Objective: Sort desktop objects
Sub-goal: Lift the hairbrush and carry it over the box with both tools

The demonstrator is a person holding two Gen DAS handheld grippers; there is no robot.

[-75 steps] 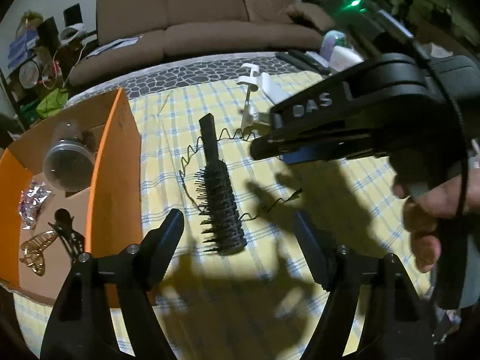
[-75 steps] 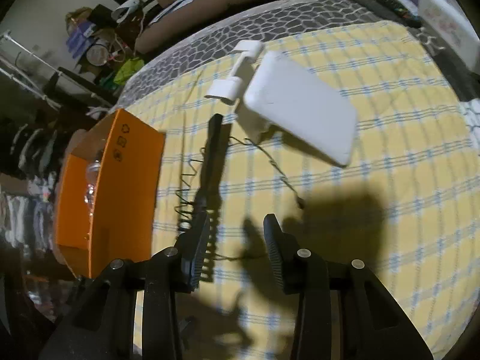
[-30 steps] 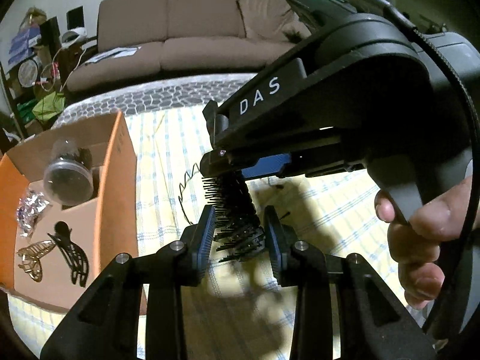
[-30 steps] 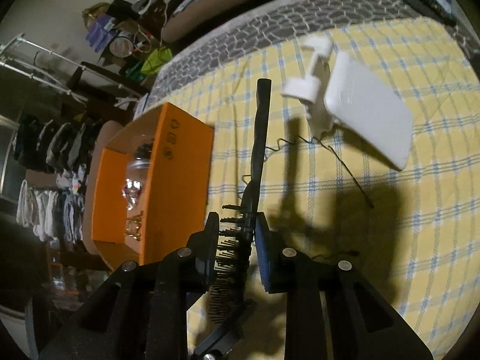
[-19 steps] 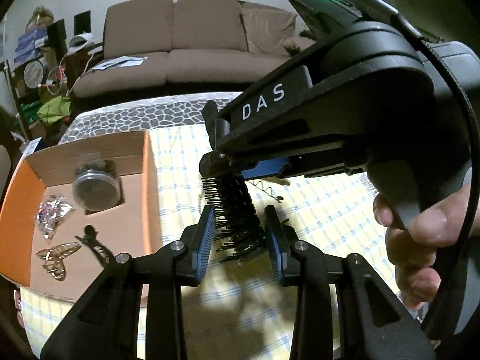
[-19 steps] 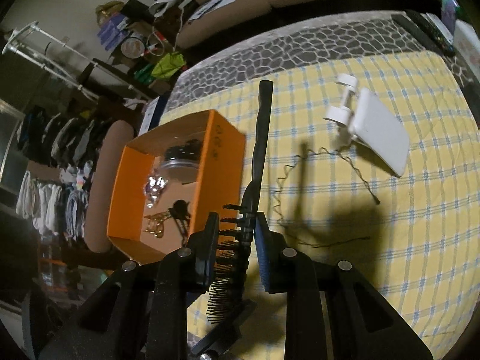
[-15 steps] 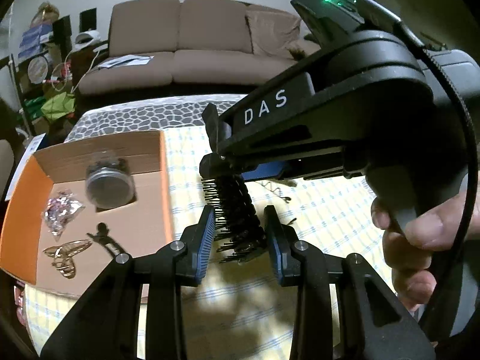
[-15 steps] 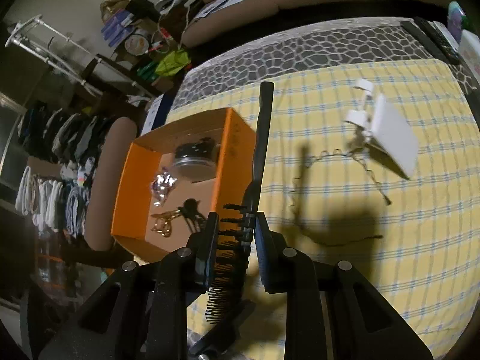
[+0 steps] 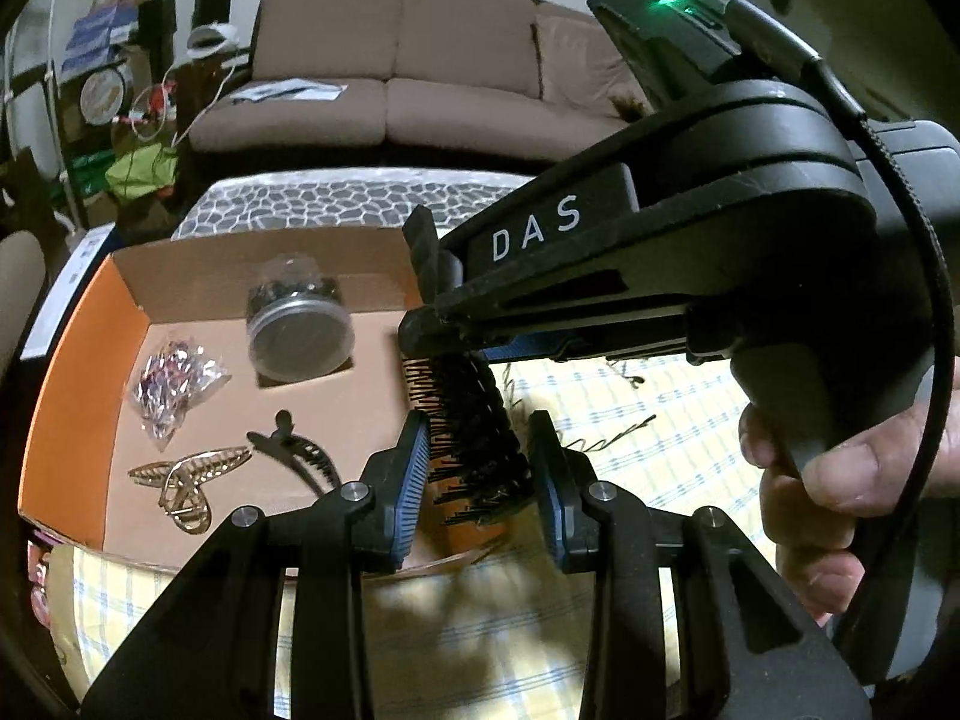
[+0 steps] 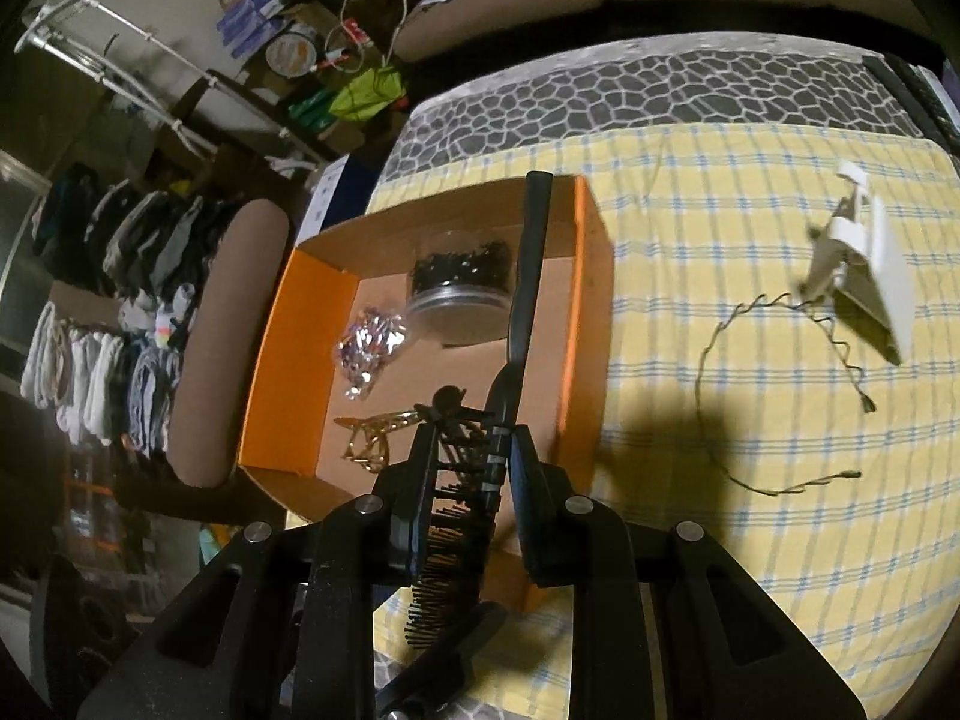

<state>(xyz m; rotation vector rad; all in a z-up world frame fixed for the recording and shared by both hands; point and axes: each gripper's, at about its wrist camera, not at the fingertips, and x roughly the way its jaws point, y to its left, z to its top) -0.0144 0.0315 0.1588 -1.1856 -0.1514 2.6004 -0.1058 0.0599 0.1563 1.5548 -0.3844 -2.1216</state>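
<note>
A black round hairbrush (image 9: 474, 438) is held by both grippers above the right side of an orange cardboard box (image 9: 72, 360). My left gripper (image 9: 480, 474) is shut on its bristled head. My right gripper (image 10: 468, 480) is shut on the brush (image 10: 522, 300) near the base of the handle, which points out over the box (image 10: 270, 360). The right gripper's black body crosses the left wrist view above the brush. The box holds a clear jar (image 9: 297, 330), a foil bag (image 9: 174, 378), a gold hair claw (image 9: 186, 480) and a black hair clip (image 9: 300, 456).
The box sits on a yellow checked cloth (image 10: 750, 360). A white clip stand (image 10: 864, 264) and a thin wavy black headband (image 10: 720, 396) lie on the cloth to the right. A brown sofa (image 9: 408, 78) stands behind. Clothes racks are at the left in the right wrist view.
Both grippers closed on the brush, lifted it off the cloth and carried it left. It now hangs over the box instead of over the cloth.
</note>
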